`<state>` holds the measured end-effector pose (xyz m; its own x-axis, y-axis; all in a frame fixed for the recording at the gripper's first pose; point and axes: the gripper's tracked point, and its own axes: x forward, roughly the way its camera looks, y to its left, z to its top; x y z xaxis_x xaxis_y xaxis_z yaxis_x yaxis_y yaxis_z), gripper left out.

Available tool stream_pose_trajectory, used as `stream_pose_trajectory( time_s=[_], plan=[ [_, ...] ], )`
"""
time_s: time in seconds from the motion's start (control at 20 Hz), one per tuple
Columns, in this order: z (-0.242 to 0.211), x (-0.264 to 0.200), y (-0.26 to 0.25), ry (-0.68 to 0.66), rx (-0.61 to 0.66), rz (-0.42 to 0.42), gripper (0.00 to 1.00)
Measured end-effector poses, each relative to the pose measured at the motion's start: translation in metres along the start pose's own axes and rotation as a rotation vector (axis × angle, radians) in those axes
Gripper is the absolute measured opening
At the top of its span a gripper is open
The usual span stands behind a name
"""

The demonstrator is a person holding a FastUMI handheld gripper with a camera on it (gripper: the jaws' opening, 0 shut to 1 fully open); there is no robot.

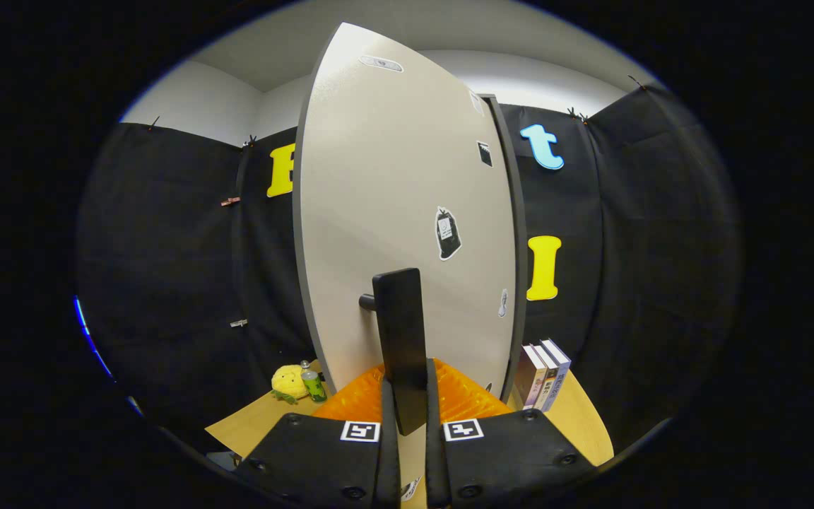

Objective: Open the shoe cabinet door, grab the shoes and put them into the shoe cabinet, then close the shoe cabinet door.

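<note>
Both fingers (387, 417) of the gripper (405, 413) clamp the dark bar handle (401, 339) of the shoe cabinet door (393, 212). That handle stands upright, long axis vertical. Behind it the pale door rises tall, swung partly open, on the wooden table (584, 417).

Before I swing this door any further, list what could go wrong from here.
1. The gripper has its jaws closed on the tall black bar handle of the pale grey cabinet door; the handle is narrow and could slip out mid-swing.
2. The small green can and yellow plush toy sit close to the door's left edge; the door may knock them.
3. The upright row of books stands by the door's right edge and could topple if bumped.
</note>
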<state>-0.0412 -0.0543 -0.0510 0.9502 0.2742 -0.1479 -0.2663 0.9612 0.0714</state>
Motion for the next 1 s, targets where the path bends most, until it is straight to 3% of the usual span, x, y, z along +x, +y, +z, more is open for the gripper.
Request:
stream_pose_trajectory(
  time_s=[0.25,0.4,0.6,1.0],
  plan=[
    [0.005,-0.027,-0.042,-0.006,0.02,-0.102,0.17],
    [0.031,-0.052,-0.064,-0.097,0.008,-0.167,0.16],
    [0.04,-0.079,-0.082,-0.117,0.024,-0.239,0.15],
    [0.027,-0.104,-0.08,-0.114,0.023,-0.212,0.15]
  ],
)
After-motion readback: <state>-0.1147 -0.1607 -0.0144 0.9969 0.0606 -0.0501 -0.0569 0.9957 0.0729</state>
